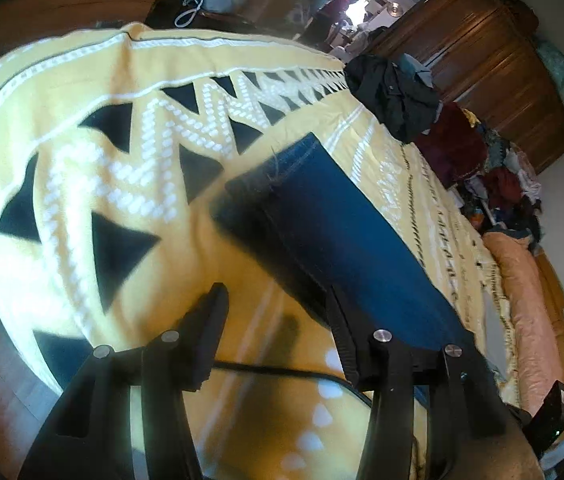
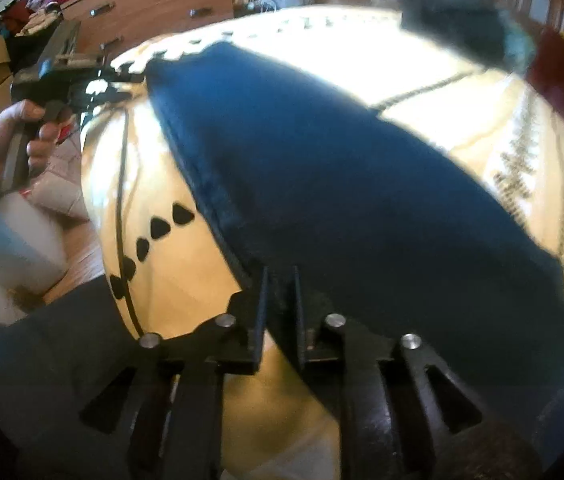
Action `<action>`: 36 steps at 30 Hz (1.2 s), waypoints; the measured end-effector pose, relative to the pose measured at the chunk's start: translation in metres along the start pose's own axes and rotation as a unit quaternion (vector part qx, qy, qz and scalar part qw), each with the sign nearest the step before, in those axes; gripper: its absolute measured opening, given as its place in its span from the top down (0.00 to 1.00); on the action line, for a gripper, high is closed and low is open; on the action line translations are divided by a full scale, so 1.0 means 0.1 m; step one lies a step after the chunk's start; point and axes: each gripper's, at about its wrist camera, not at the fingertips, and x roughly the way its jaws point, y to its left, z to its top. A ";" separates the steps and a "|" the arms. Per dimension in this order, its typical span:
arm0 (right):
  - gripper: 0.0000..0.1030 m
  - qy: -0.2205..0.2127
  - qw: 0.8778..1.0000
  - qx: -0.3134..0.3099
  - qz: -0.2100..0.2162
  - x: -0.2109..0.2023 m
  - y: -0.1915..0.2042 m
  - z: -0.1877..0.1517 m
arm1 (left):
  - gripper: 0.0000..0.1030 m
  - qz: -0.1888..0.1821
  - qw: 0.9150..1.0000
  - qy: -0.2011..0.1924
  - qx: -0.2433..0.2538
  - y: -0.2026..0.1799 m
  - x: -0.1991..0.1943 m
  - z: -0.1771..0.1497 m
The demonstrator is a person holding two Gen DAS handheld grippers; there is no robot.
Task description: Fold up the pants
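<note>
Dark blue jeans (image 1: 334, 216) lie folded lengthwise on a yellow patterned blanket (image 1: 81, 168). In the left wrist view my left gripper (image 1: 277, 292) is open, its right finger against the jeans' edge, its left finger over bare blanket. In the right wrist view the jeans (image 2: 322, 168) run from the far left to the near right. My right gripper (image 2: 279, 276) has its jaws close together on the jeans' near edge, with denim between them. The left gripper (image 2: 61, 80) and the hand holding it show at the far end of the jeans.
A black garment (image 1: 394, 92) lies on the blanket's far side, with a dark red one (image 1: 454, 148) and a pile of clothes (image 1: 506, 176) beside it. A wooden wardrobe (image 1: 494, 76) stands behind. A pink pillow (image 1: 522, 300) lies at the right. A chest of drawers (image 2: 149, 12) stands beyond the bed.
</note>
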 end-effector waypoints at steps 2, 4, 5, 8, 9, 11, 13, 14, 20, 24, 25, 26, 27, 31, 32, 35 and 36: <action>0.71 -0.017 1.000 0.010 0.005 -0.09 -0.03 0.00 | 0.50 -0.005 1.000 0.005 -0.007 0.01 0.02 -0.01; 0.71 -0.011 1.000 0.023 0.003 -0.05 -0.06 -0.02 | 0.50 0.000 1.000 0.005 -0.015 0.02 0.07 -0.01; 0.71 -0.007 1.000 0.029 0.006 -0.02 -0.06 -0.02 | 0.50 -0.005 1.000 -0.001 -0.028 0.04 0.08 0.01; 0.71 -0.001 0.999 0.038 0.014 0.04 -0.03 -0.04 | 0.46 -0.009 0.999 -0.012 -0.047 0.09 0.13 0.06; 0.71 0.000 0.999 0.037 0.017 0.04 -0.01 -0.05 | 0.46 -0.008 0.998 -0.013 -0.055 0.10 0.15 0.09; 0.71 0.001 0.999 0.034 0.021 0.03 0.03 -0.06 | 0.43 -0.008 0.998 -0.014 -0.053 0.07 0.20 0.15; 0.71 0.001 0.999 0.033 0.023 0.03 0.05 -0.08 | 0.43 0.002 0.999 -0.018 -0.047 0.04 0.26 0.22; 0.71 0.001 0.999 0.035 0.024 0.03 0.05 -0.08 | 0.43 0.003 0.998 -0.022 -0.052 0.04 0.29 0.24; 0.71 -0.003 0.998 0.052 0.025 0.03 0.02 -0.10 | 0.63 0.024 0.997 -0.046 -0.050 -0.01 0.41 0.28; 0.71 -0.008 0.997 0.071 0.025 -0.02 -0.06 -0.12 | 0.74 0.033 0.996 -0.052 -0.060 -0.02 0.45 0.25; 0.71 -0.009 0.997 0.075 0.026 -0.04 -0.07 -0.12 | 0.74 0.033 0.996 -0.056 -0.063 -0.02 0.44 0.23; 0.71 -0.009 0.997 0.076 0.024 -0.06 -0.08 -0.12 | 0.71 0.036 0.995 -0.058 -0.072 0.00 0.44 0.21; 0.71 -0.010 0.997 0.075 0.021 -0.08 -0.09 -0.12 | 0.70 0.036 0.995 -0.056 -0.080 0.02 0.42 0.18; 0.67 -0.012 0.997 0.076 0.017 -0.11 -0.09 -0.13 | 0.66 0.032 0.996 -0.041 -0.069 -0.03 0.33 0.06; 0.59 -0.013 0.997 0.078 0.016 -0.11 -0.09 -0.14 | 0.65 0.025 0.998 -0.035 -0.056 -0.05 0.35 0.05; 0.55 -0.008 0.996 0.082 0.021 -0.03 -0.07 -0.14 | 0.64 -0.018 0.997 -0.029 -0.065 0.03 0.46 0.12; 0.55 -0.005 0.996 0.081 0.023 0.00 -0.06 -0.13 | 0.64 -0.041 0.995 -0.032 -0.082 0.10 0.50 0.16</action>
